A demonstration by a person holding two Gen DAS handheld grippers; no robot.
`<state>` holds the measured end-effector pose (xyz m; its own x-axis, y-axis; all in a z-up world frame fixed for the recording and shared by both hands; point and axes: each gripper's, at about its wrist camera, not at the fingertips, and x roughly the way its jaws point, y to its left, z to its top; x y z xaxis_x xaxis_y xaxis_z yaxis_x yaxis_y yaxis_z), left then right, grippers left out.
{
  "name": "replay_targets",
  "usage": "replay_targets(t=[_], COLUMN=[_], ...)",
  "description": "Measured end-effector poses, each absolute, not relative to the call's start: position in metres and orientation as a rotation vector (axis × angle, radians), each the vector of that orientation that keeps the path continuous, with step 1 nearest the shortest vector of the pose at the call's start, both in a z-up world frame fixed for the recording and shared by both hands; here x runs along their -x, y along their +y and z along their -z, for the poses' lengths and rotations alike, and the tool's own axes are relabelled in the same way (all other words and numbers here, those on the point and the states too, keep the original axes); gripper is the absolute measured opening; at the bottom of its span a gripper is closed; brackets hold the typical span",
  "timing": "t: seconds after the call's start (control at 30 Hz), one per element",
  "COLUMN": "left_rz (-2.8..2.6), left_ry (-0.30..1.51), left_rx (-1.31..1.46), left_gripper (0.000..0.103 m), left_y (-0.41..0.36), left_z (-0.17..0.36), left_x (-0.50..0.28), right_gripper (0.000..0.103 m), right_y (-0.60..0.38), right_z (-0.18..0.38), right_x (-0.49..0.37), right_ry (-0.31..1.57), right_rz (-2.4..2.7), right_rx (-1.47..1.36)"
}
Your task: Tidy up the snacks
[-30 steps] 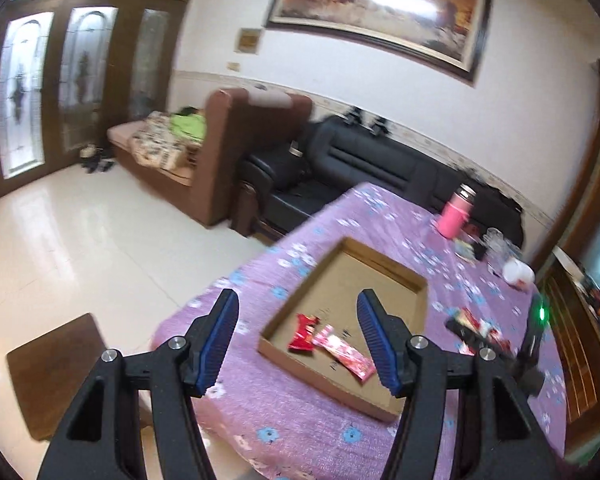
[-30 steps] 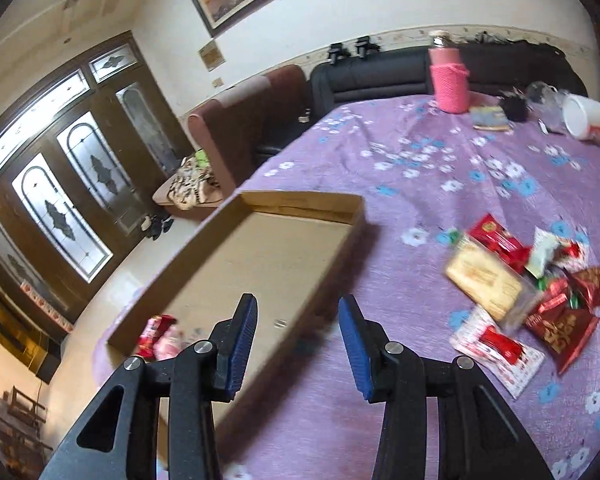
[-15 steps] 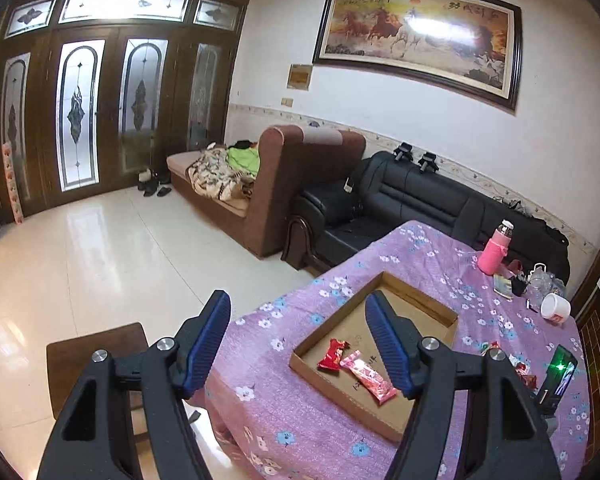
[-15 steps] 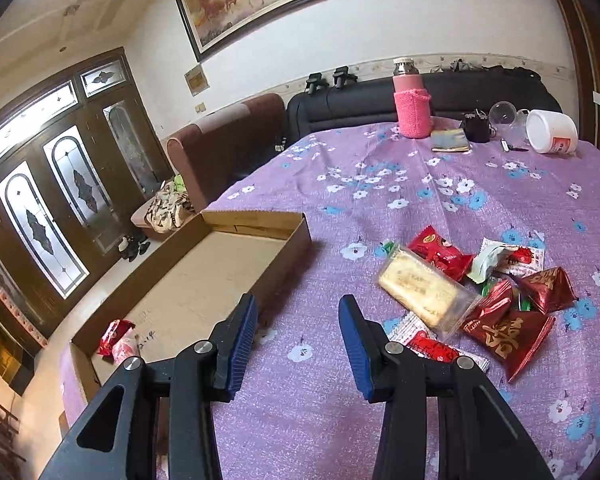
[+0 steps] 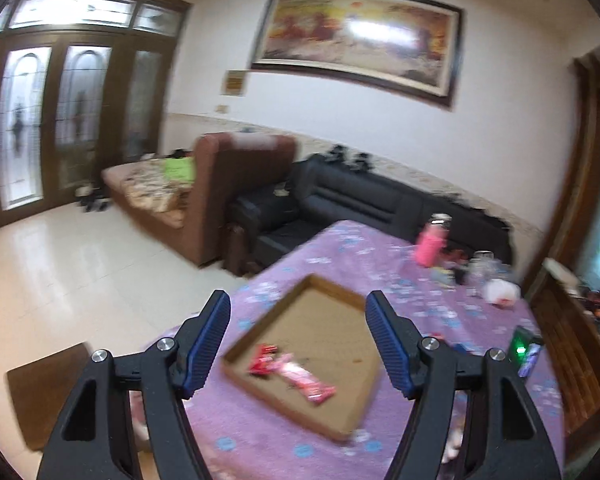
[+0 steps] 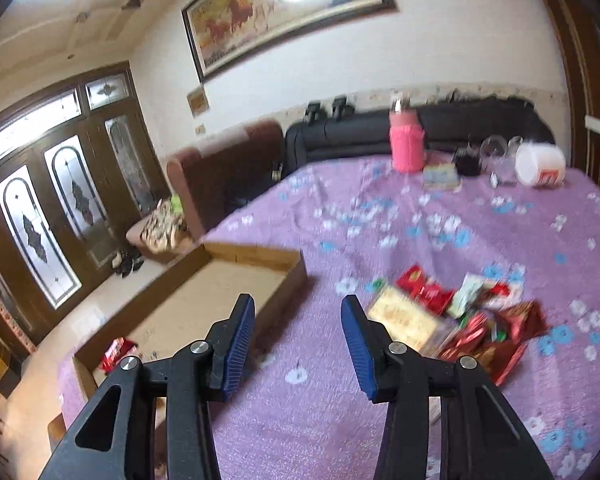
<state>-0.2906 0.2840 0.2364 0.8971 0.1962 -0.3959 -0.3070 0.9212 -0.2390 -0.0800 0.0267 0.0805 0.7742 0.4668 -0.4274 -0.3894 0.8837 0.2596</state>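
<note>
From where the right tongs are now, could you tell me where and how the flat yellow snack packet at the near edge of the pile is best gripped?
Grip the yellow snack packet by its near-left edge, which juts clear of the red packets. It lies flat on the tablecloth, so probably come steeply from above and the left with the right tongs, one pad on each long side.

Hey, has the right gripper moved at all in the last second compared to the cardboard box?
Yes. The right gripper has pulled back from the cardboard box, which now looks smaller.
</note>
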Motion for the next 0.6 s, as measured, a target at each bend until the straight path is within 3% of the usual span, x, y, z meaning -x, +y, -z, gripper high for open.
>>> replay_targets(t=[0.23,0.4,0.5,0.57,0.6], left_rz=[0.138,0.368,0.413,0.426,0.432], left_ry=[0.299,0.26,0.24,0.245,0.246], left_rx=[0.258,0.197,0.199,0.207,0.201], left_gripper=[0.07,0.07,0.071,0.081,0.084], left_y=[0.231,0.189,0.179,0.175,0.173], left_z=[-0.303,-0.372,-0.416,-0.426,-0.425], left_x=[0.26,0.236,0.221,0.21,0.205], right_gripper=[0.049,0.05,0.063,0.073,0.073], right_y=[-0.045,-0.106,-0.142,-0.158,-0.16], right_z=[-0.144,-0.229,-0.285,-0.314,-0.32], right_x=[0.111,0.152,0.166,0.167,0.164], right_ry=[0.457,0.343,0.305,0.307,0.319], right_rz=[-0.369,-0.199,-0.124,-0.112,-0.116], right_rx=[-0.237,-0.097,-0.102,-0.126,-0.121])
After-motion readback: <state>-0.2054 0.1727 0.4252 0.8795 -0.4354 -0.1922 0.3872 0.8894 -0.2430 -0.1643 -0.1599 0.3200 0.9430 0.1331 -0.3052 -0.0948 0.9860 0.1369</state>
